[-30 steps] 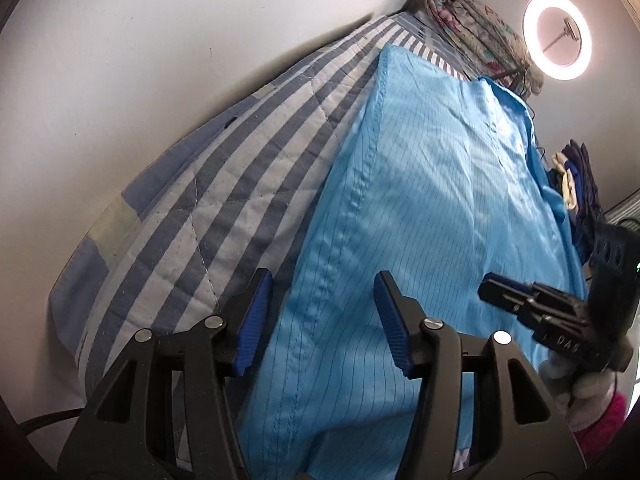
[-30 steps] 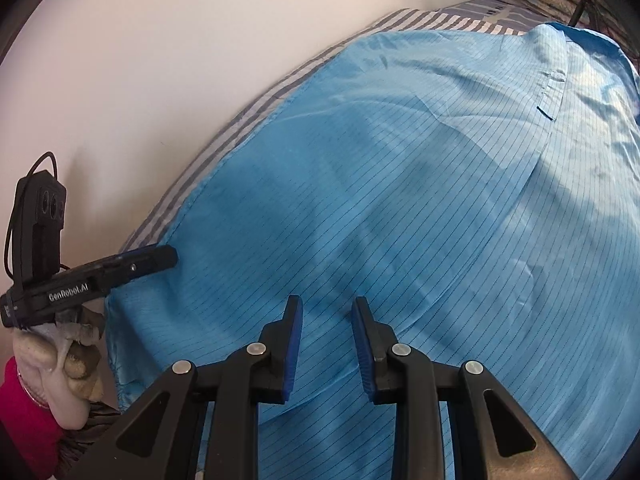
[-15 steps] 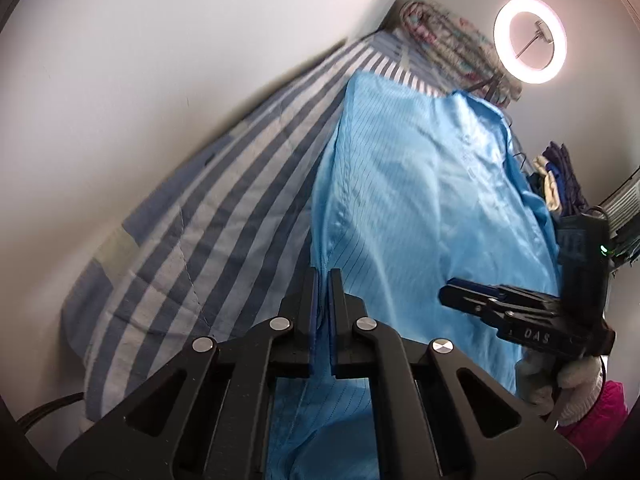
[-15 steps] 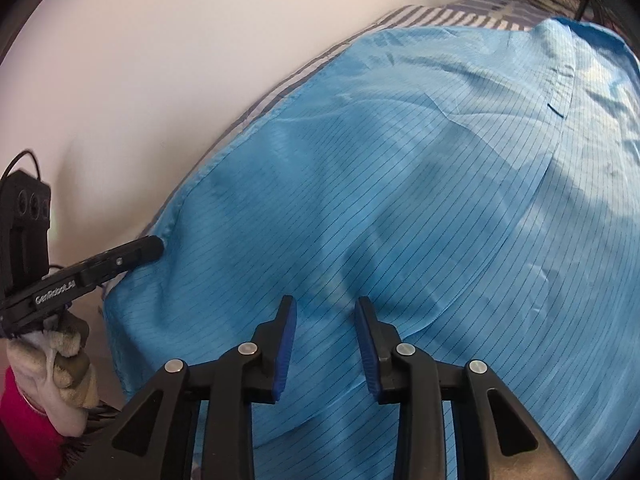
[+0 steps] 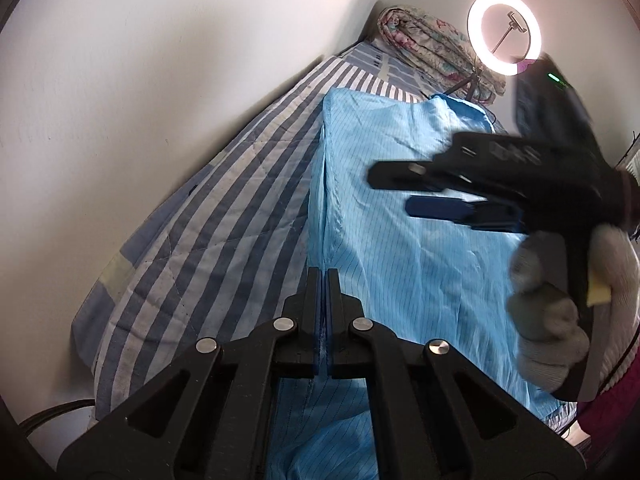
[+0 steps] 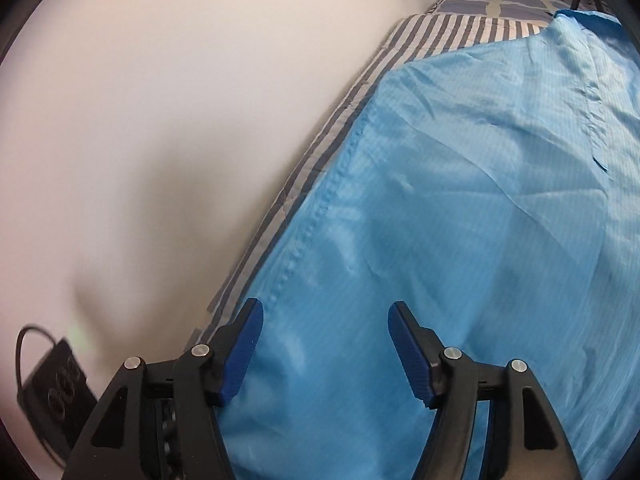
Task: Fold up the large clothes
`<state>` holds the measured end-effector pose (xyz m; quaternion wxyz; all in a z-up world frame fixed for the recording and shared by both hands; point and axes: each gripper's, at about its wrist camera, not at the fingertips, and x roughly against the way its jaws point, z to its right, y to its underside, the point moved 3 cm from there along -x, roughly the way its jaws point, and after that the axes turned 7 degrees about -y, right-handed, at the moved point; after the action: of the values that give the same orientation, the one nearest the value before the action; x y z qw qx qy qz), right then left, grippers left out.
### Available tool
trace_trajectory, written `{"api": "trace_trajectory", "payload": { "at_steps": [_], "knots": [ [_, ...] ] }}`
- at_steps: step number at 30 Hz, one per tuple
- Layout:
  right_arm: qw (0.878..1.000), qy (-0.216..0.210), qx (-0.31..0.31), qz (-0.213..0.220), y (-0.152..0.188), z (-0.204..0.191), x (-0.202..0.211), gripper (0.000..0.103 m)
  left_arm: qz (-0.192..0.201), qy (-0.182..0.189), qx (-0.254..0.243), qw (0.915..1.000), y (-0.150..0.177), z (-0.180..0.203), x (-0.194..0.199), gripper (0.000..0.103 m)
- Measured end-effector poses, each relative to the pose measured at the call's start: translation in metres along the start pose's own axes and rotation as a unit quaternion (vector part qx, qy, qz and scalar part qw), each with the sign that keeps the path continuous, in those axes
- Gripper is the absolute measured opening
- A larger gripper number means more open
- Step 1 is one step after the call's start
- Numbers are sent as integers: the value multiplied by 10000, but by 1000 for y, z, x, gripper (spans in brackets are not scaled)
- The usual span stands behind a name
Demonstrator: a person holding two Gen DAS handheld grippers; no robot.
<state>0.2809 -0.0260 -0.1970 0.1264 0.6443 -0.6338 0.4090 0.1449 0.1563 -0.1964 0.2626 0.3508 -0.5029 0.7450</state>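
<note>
Our left claw [image 5: 321, 280] is clamped on the near hem of the blue garment [image 5: 400, 216]; our right claw [image 6: 324, 340] hovers spread above it. The garment lies flat along the bed [image 5: 224, 216], so we judge folding barely begun.

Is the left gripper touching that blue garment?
Touching: the left wrist view shows the left gripper shut, its fingers pinching the blue garment at its edge.
</note>
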Motion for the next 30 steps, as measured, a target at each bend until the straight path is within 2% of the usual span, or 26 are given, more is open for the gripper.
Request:
{"api": "trace_trajectory", "payload": {
  "at_steps": [7,9,10,12,13,15,18,20,21,23,24,25,30],
  "knots": [
    [9997,54,-118,-223,-13,-22,-36,68,75,-15,-83,9999,1,4,4,0],
    [9989,258,-10,-389,-14,-31,-48,66,105,-22,-156,9998,0,8,5,0],
    [9983,386,27,-438,-13,-31,-51,62,117,-22,-185,9998,-1,10,6,0],
    [9967,629,91,-502,-13,-34,-59,40,130,-35,-231,9996,0,13,7,0],
    [9961,712,94,-510,-13,-33,-62,34,135,-44,-243,9996,-1,15,7,0],
    [9964,663,96,-515,-13,-34,-65,12,120,-32,-241,9996,-2,17,6,0],
    [9968,629,122,-476,-12,-31,-62,1,6,109,-185,9998,-2,18,6,0],
    [9977,527,83,-413,-13,-28,-55,0,-44,183,-130,9997,-2,18,12,0],
    [9981,489,63,-383,-14,-27,-53,0,-82,263,-86,9996,-3,16,14,4],
    [9985,443,75,-327,-10,-24,-43,0,-37,458,-53,9989,-4,14,28,26],
    [9987,409,99,-292,-10,-24,-39,0,39,463,-72,9989,-3,12,36,41],
    [9989,362,116,-264,-7,-20,-33,0,138,456,-88,9988,-3,11,45,44],
    [9998,129,84,-88,-7,-11,-8,0,239,619,-36,9978,1,1,74,44]
  ]
}}
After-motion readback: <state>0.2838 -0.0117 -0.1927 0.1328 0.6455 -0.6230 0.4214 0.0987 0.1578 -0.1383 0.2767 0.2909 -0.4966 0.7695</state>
